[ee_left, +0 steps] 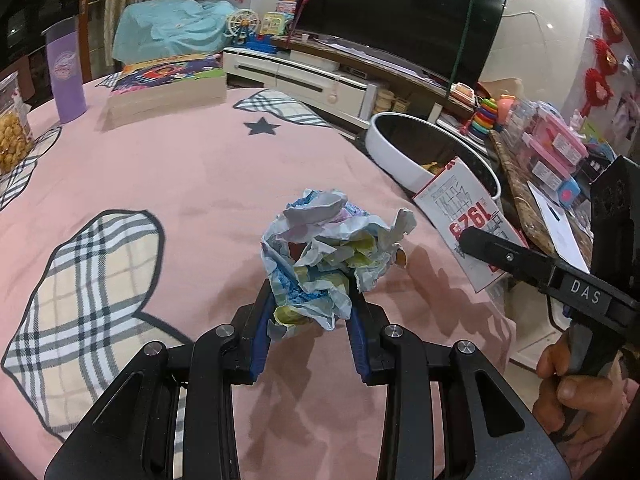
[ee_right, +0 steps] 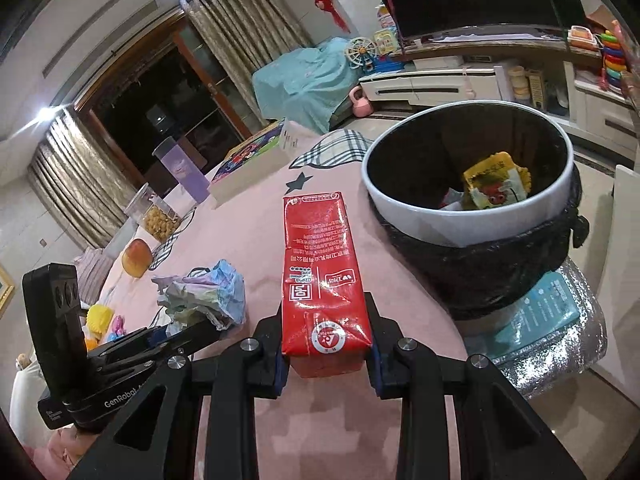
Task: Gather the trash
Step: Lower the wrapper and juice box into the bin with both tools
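Observation:
My left gripper point(ee_left: 310, 300) is shut on a crumpled ball of pale printed paper point(ee_left: 332, 252), held just above the pink tablecloth point(ee_left: 160, 168). My right gripper point(ee_right: 326, 320) is shut on a red carton point(ee_right: 320, 264) that points toward a white-rimmed trash bin point(ee_right: 468, 216) lined with a black bag, standing just off the table's edge. The bin holds a yellow wrapper point(ee_right: 496, 184). In the left wrist view the right gripper point(ee_left: 472, 240) holds the carton point(ee_left: 464, 216) at the right, near the bin point(ee_left: 404, 160). In the right wrist view the left gripper point(ee_right: 188, 332) and the paper ball point(ee_right: 204, 296) sit at the left.
A purple tumbler point(ee_left: 66, 76), a snack jar point(ee_left: 12, 120) and a flat box point(ee_left: 168, 88) stand at the table's far side. An orange fruit point(ee_right: 138, 258) lies near the left edge. A silver foil bag point(ee_right: 560, 336) sits below the bin. A TV cabinet point(ee_left: 320, 76) stands beyond.

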